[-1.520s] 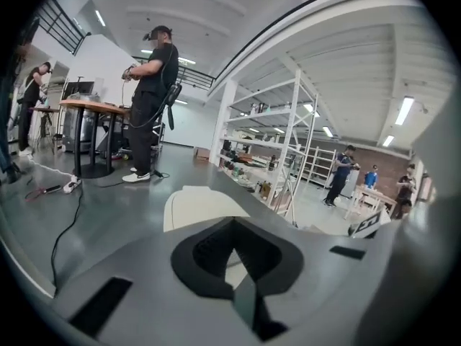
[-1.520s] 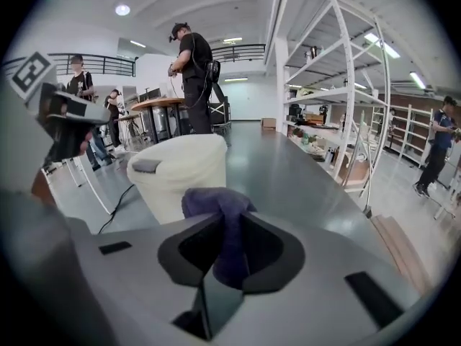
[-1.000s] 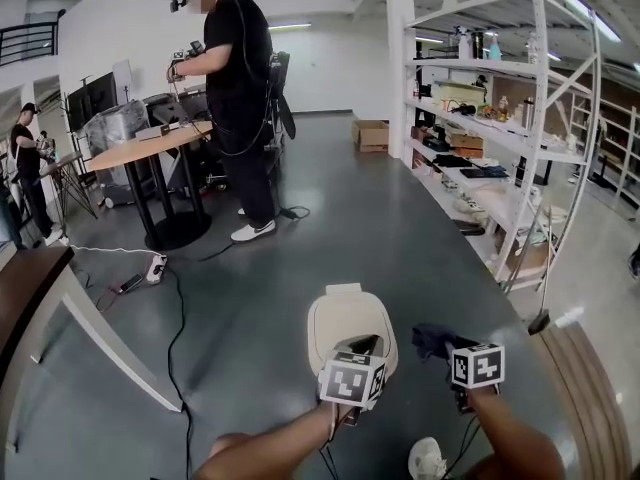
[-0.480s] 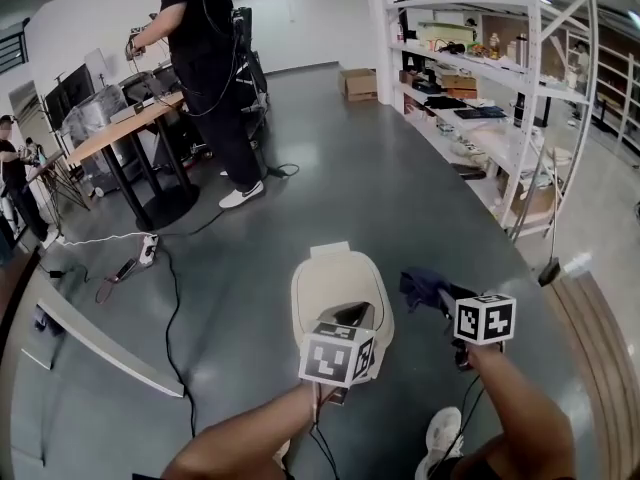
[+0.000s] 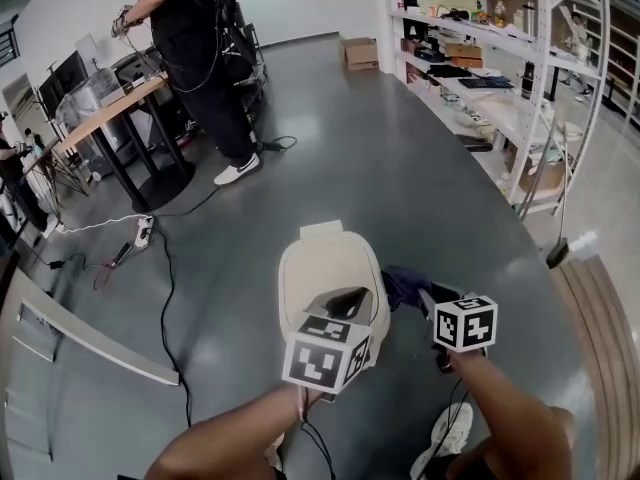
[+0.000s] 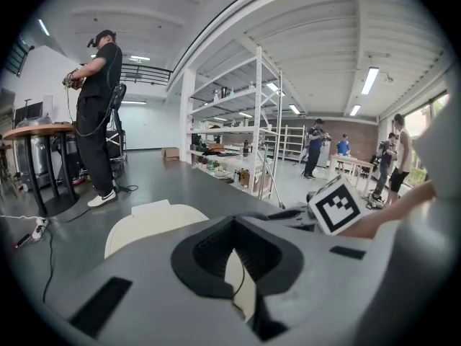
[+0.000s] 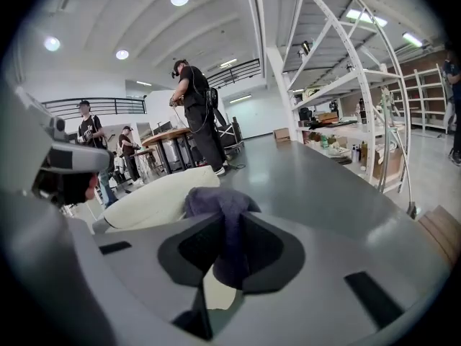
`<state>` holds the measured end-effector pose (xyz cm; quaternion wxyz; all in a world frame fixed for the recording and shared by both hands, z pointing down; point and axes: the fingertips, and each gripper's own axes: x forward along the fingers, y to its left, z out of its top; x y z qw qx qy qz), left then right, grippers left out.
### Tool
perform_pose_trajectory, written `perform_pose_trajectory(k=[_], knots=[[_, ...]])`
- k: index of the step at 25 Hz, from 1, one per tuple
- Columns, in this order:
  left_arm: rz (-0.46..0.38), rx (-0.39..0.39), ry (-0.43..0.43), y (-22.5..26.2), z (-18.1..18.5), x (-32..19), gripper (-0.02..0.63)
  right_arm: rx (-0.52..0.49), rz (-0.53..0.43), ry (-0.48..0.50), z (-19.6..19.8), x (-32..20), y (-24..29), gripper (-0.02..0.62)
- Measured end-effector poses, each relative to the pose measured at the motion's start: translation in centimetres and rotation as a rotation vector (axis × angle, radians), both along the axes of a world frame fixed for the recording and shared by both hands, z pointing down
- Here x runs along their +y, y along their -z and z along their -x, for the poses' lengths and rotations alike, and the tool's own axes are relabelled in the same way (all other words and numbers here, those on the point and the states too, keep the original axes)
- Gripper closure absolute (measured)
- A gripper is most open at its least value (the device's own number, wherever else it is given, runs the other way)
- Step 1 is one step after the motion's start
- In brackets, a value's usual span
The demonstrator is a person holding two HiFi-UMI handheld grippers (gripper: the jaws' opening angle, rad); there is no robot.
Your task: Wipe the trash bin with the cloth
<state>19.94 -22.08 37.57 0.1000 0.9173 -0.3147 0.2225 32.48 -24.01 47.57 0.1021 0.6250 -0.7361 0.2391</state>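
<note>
A cream trash bin (image 5: 322,268) with a closed lid stands on the grey floor. My left gripper (image 5: 342,304) hovers over the near part of the lid, jaws shut with nothing seen between them; in the left gripper view the left gripper (image 6: 238,259) looks across the trash bin (image 6: 148,225). My right gripper (image 5: 426,298) is shut on a dark blue cloth (image 5: 402,284) that lies against the bin's right side. In the right gripper view the cloth (image 7: 220,211) hangs from the right gripper (image 7: 229,262), with the trash bin (image 7: 155,197) just to the left.
A person (image 5: 195,38) stands at a round table (image 5: 105,118) at the back left. Cables (image 5: 165,278) and a power strip (image 5: 143,232) lie on the floor to the left. White shelving (image 5: 500,78) lines the right. A cardboard box (image 5: 360,53) sits far back.
The head view has tilted down and the bin sits higher in it. The right gripper has brought the cloth leftward up to the bin's side. The left gripper stays over the lid.
</note>
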Motion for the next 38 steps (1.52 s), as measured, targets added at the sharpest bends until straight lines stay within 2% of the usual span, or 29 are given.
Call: perform_pose_trajectory(k=[4,9,14,16,18,21,25,27,29,31,34,38], knots=[[0.014,-0.009,-0.002,-0.6,0.2,-0.5,0.604,-0.081,0.011,0.016,0.8,-1.0,-3.0,0.526],[0.067,-0.036,-0.03,-2.2,-0.5,0.1,0.604,-0.059,0.069,0.095,2.5,-1.4,-4.8,0.526],[0.041,-0.073,-0.091,-2.8,-2.8,1.2,0.604,-0.151,0.109,0.162,3.9,-0.7,-6.6,0.526],[0.066,-0.068,-0.113,-3.1,-3.0,1.9,0.604,-0.185,0.138,0.194,5.8,-0.1,-8.4,0.526],[0.086,-0.042,-0.137,-3.2,-3.6,2.8,0.604,-0.168,0.16,0.214,6.8,0.7,-10.2,0.526],[0.091,-0.018,-0.146,-3.2,-4.8,3.3,0.604,-0.091,0.175,0.246,6.4,0.5,-12.1,0.526],[0.153,-0.036,-0.133,-5.3,-5.1,4.8,0.604,-0.062,0.193,0.279,6.4,0.4,-13.9,0.526],[0.155,-0.063,-0.129,-6.4,-5.1,5.2,0.604,-0.075,0.191,0.282,6.5,0.2,-14.8,0.526],[0.122,-0.106,-0.129,-7.4,-5.0,5.3,0.604,-0.098,0.186,0.268,6.6,-0.2,-15.9,0.526],[0.114,-0.147,-0.162,-8.7,-5.2,6.1,0.604,-0.111,0.192,0.252,6.5,-0.3,-17.1,0.526],[0.138,-0.19,-0.226,-10.9,-6.0,7.8,0.604,-0.072,0.195,0.256,6.6,-0.5,-18.8,0.526],[0.157,-0.246,-0.265,-13.3,-6.1,8.6,0.604,-0.042,0.231,0.288,7.2,-0.7,-20.8,0.526]])
